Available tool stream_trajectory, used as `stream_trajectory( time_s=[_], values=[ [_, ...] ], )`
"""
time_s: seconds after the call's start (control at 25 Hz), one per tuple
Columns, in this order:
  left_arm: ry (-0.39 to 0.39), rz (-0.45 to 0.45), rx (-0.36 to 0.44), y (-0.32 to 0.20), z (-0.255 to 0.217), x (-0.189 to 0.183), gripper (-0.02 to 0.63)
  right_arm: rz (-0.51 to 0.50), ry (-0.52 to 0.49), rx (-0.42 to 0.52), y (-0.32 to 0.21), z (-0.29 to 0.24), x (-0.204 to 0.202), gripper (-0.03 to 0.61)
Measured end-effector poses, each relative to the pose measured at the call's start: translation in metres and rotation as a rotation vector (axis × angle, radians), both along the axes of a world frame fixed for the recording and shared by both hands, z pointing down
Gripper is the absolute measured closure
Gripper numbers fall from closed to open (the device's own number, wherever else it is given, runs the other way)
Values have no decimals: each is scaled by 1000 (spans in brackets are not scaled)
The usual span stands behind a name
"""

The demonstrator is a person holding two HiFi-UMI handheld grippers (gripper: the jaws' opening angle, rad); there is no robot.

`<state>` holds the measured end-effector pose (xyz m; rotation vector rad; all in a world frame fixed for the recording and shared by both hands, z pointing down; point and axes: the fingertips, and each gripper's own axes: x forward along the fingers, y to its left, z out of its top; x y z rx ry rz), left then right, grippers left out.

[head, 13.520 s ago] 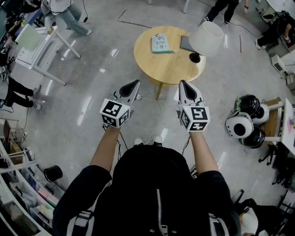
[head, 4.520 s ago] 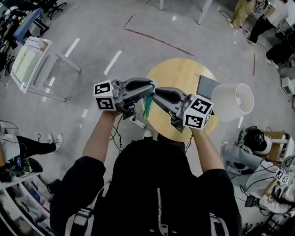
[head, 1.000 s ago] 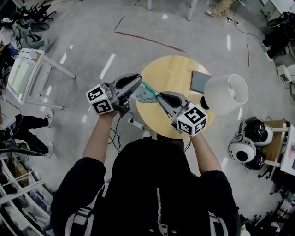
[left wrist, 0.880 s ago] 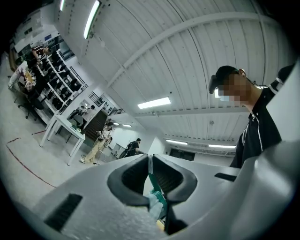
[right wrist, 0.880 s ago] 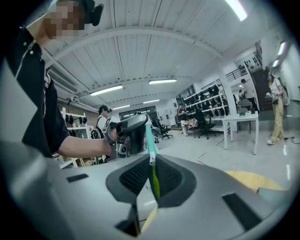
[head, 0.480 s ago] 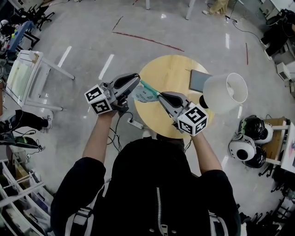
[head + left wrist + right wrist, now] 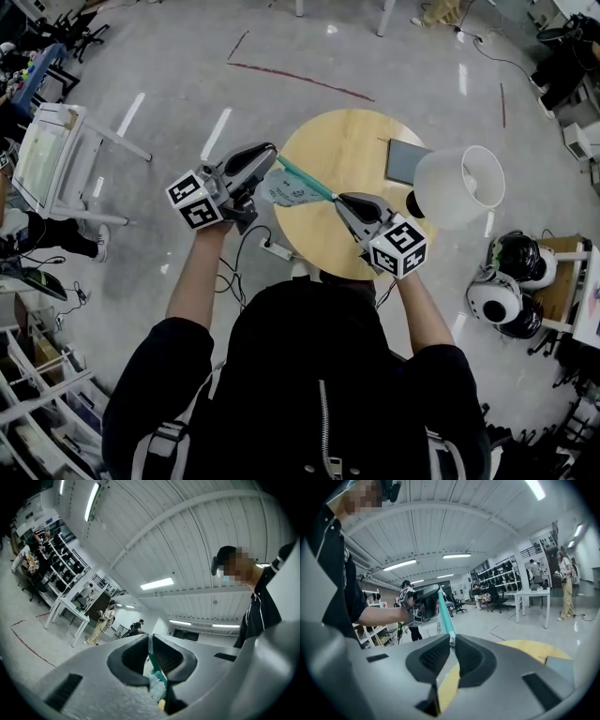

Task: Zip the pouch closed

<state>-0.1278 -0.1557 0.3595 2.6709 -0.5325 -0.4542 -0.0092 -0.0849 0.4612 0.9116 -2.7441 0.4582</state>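
Two grippers hold the teal pouch [image 7: 292, 190] taut above the round worktop [image 7: 361, 141]. The left hand-held gripper [image 7: 271, 153] clamps one end, and the right hand-held gripper [image 7: 340, 199] is pinched shut on what looks like the zipper pull [image 7: 451, 641].

In the head view the pouch's [image 7: 295, 187] left end is buried inside the left gripper [image 7: 272, 152]. The zip pull [image 7: 451, 641] pinched by the right gripper [image 7: 339, 199] is too small to make out there, and the pouch's print cannot be read. The lampshade [image 7: 459, 187] covers a corner of the grey pad [image 7: 403, 161] and part of the round table [image 7: 347, 141]. The table's near rim is hidden behind the person's black-clad body [image 7: 309, 375]. The left gripper view shows only a sliver of pouch between the jaws.
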Motion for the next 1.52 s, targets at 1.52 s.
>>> stream_trajectory(
  time_s=[1.52],
  values=[
    [-462, -240, 79, -32, 68, 21, 577, 535, 19, 60, -51, -16, 76, 575]
  ],
)
